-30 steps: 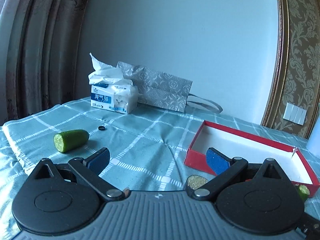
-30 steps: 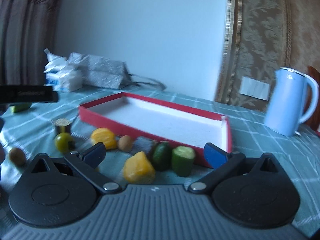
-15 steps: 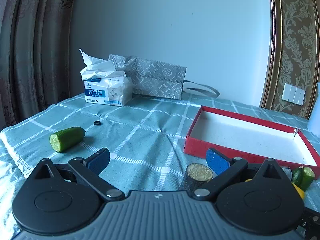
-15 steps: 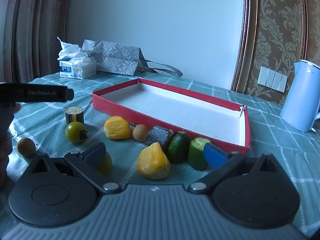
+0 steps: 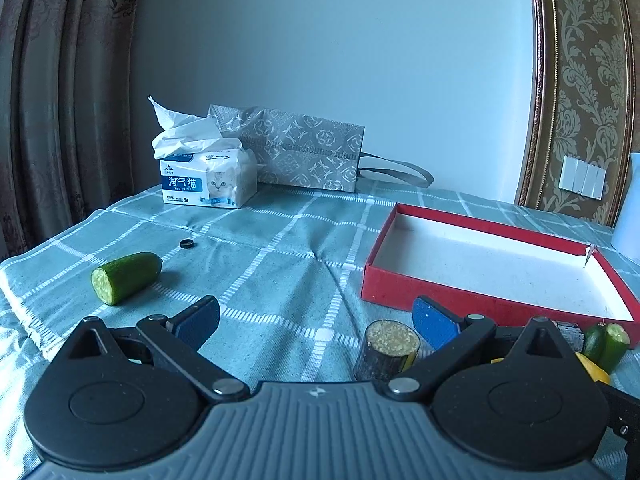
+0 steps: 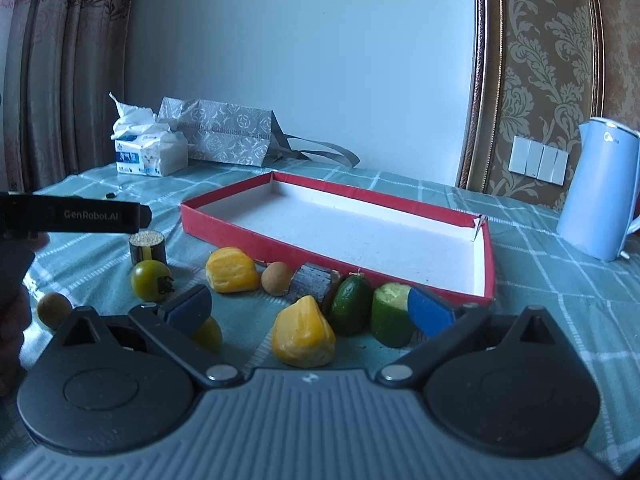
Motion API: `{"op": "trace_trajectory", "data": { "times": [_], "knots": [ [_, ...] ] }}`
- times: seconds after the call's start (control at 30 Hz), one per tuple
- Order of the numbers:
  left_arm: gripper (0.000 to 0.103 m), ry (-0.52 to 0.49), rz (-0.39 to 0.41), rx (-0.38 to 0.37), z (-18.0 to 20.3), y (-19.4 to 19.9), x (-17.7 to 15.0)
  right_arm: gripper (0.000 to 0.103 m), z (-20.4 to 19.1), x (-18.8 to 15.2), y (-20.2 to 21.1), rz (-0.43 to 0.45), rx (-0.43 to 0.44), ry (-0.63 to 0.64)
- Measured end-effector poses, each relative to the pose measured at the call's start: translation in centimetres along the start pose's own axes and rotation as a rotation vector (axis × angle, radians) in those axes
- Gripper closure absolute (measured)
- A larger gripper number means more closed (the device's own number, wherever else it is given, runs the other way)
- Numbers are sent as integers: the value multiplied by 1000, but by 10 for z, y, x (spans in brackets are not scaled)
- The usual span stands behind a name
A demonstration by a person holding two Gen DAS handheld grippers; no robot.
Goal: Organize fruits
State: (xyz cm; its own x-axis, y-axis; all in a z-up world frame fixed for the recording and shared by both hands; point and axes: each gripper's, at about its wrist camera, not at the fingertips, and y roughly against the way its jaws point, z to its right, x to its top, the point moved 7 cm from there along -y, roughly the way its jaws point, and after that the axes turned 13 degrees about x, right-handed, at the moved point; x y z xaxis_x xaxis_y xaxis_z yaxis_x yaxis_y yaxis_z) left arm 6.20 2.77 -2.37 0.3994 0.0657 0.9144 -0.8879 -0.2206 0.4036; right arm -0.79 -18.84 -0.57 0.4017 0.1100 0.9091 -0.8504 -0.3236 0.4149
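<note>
Red tray (image 6: 240, 227) on the checked worktop (image 5: 280, 256), white inside, nothing in it yet. Fruits strewn just before its near wall: yellow pieces (image 6: 303, 333) (image 6: 231, 270), green tomato (image 6: 151, 280), brown balls (image 6: 276, 278) (image 6: 53, 309), avocado (image 6: 351, 305), cucumber stub (image 6: 390, 314), bark-clad chunk (image 6: 314, 281), dark cylinder (image 6: 147, 246). Lone cucumber half (image 5: 126, 277) lying well apart, far left. Both tongs spread wide, holding nothing: right tongs (image 6: 308, 312) low over the pile, nearest yellow piece between the fingers; left tongs (image 5: 316, 322) hovering beside the cylinder. Looks like the very start, no first pick made. Next move likely: drop onto one fruit, close gently, carry over the wall into the tray. Hard to tell: yellowish thing half hidden behind the right tongs' left finger; more fruit cut off behind the left tongs' body. Kettle (image 6: 596, 196) clipped in the left view.
</note>
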Motion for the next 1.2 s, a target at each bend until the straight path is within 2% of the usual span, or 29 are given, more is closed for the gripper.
{"op": "trace_trajectory", "data": {
  "times": [0.23,0.43,0.73,1.2],
  "knots": [
    [0,12,-7,-13,-1,-2,0,0,0,0,1,11,-10,-1],
    [0,29,-65,-35,-2,-11,-4,0,0,0,2,17,-18,7],
    [0,50,-62,-29,-5,-10,-4,0,1,1,2,25,-21,6],
    [0,30,-47,-6,-4,-8,-3,0,1,0,1,14,-25,6]
  ]
}}
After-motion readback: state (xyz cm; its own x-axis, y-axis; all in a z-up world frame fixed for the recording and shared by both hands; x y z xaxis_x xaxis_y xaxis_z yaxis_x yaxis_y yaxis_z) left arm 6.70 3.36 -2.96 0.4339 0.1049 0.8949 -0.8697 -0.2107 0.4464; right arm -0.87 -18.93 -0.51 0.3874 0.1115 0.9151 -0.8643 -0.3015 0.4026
